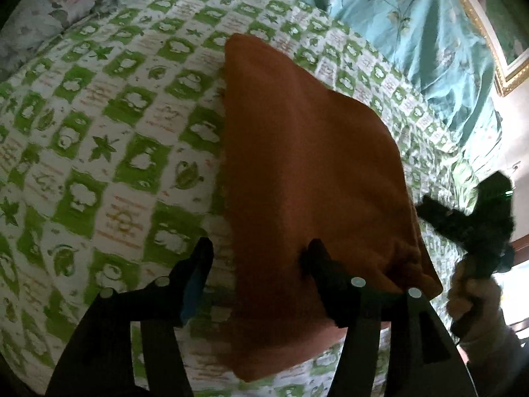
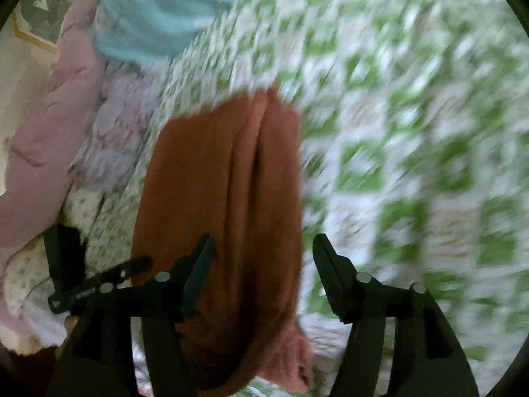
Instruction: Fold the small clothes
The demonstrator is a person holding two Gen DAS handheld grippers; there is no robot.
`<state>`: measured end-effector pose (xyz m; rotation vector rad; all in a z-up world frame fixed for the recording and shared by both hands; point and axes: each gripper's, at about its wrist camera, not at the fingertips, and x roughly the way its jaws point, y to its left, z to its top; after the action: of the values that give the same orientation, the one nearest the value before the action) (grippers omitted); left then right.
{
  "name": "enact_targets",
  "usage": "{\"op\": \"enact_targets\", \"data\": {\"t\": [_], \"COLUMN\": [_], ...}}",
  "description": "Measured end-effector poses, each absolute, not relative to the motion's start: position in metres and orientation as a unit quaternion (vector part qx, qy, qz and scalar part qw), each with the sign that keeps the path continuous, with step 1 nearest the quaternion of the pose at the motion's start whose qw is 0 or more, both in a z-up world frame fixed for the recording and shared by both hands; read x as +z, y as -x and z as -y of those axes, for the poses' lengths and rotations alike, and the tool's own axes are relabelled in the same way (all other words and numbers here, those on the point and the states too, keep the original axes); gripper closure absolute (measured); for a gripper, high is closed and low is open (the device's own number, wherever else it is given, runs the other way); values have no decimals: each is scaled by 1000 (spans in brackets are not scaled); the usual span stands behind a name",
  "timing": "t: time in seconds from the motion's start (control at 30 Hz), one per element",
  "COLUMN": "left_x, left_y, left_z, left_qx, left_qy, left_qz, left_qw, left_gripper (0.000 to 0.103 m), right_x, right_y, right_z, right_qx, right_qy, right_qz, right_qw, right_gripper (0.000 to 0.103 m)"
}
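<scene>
A folded rust-orange garment (image 1: 297, 165) lies flat on the green-and-white checked bedsheet (image 1: 115, 132). My left gripper (image 1: 259, 258) hovers over its near left edge, jaws apart and pressing nothing; the right finger (image 1: 317, 261) is above the cloth and the left finger (image 1: 201, 258) is above the sheet. In the right wrist view the same garment (image 2: 224, 172) shows a lengthwise crease and a fringed near corner. My right gripper (image 2: 263, 251) is open over its right edge, with cloth below the gap. This view is blurred.
A teal flowered quilt (image 1: 413, 33) is bunched at the far side, with a floral pillow (image 1: 82, 0) at the far left. A pink padded quilt (image 2: 59, 115) lies left of the garment. A hand (image 1: 469, 297) grips the other black tool at the right, near a gold-framed headboard (image 1: 496, 49).
</scene>
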<state>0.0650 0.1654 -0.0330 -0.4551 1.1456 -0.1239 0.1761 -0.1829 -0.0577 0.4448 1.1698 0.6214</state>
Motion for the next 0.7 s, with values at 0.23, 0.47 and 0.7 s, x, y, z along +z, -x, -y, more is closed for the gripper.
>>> {"op": "enact_targets", "data": {"t": [0.23,0.47,0.7], "left_x": [-13,-19,-22], "left_y": [-60,-15,-36], "left_z": [-150,-116,-137], "left_qx": [-75,-107,-66], "left_qy": [167,88,170], "left_qz": [-546,-570,-554], "left_qw": [818,810,812], "left_gripper": [41,33,32], "right_x": [-26,-56,-55], "right_y": [-198,-191,-213], "right_z": [145,139,131], "right_qx": [335,311,318], "right_qy": [-181,-202,-201], "right_qz": [-520,-566,-558], "right_qw": [765,736,739], "right_gripper": [61,61,62]}}
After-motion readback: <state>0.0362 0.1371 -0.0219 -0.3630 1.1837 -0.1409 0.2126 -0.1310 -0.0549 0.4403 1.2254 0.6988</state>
